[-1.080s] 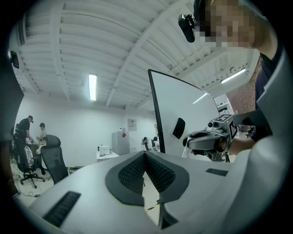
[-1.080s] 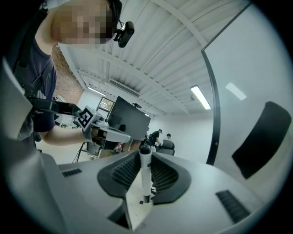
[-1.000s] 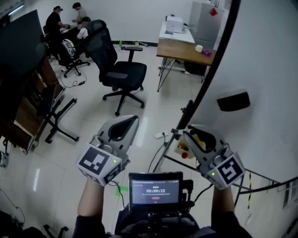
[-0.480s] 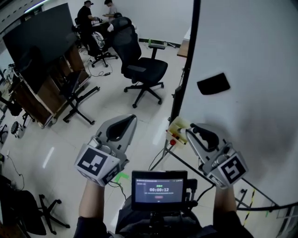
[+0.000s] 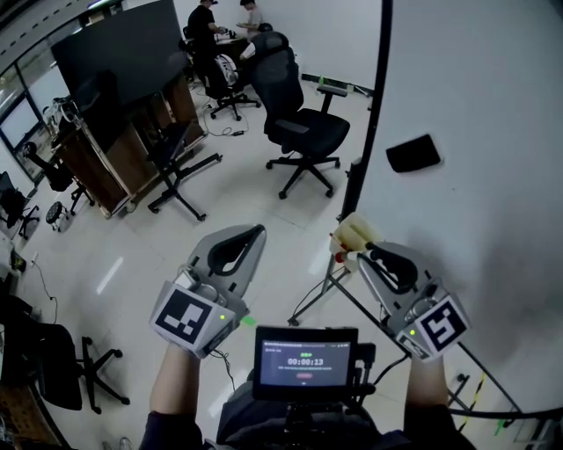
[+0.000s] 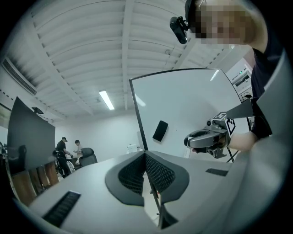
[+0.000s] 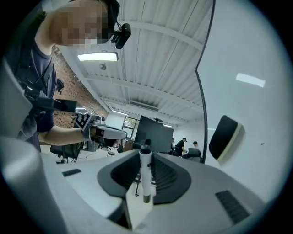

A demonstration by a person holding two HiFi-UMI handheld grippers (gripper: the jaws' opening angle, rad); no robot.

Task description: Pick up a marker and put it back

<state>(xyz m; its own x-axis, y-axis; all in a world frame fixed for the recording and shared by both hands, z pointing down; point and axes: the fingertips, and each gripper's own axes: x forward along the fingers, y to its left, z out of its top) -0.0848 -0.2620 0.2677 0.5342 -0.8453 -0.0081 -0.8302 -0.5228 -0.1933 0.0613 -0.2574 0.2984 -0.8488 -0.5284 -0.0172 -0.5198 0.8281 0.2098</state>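
Note:
In the right gripper view a white marker (image 7: pixel 145 176) with a black cap stands upright between the pads, and my right gripper (image 7: pixel 145 160) is shut on it. From the head view, that right gripper (image 5: pixel 368 250) points level at the whiteboard (image 5: pixel 475 97), below a black eraser (image 5: pixel 413 153) stuck to the board; the marker itself is hidden there. A cream thing with a red spot (image 5: pixel 354 235) sits just beside its tip. My left gripper (image 5: pixel 258 231) hovers over the floor to the left, jaws together and holding nothing. The left gripper view shows its pads meeting at the tip of the left gripper (image 6: pixel 145 155).
The whiteboard's black frame post (image 5: pixel 378 88) and stand legs (image 5: pixel 321 290) are between the grippers. A black office chair (image 5: pixel 303 132) stands ahead, with a dark screen on a wheeled stand (image 5: pixel 114 61) at the left. People sit at the far back (image 5: pixel 224 18). A small monitor (image 5: pixel 305 360) is at my chest.
The head view has swung so the whiteboard and eraser fill more of the right side, and the chair has shifted. Both grippers have moved along with it. The grip on the marker looks unchanged.

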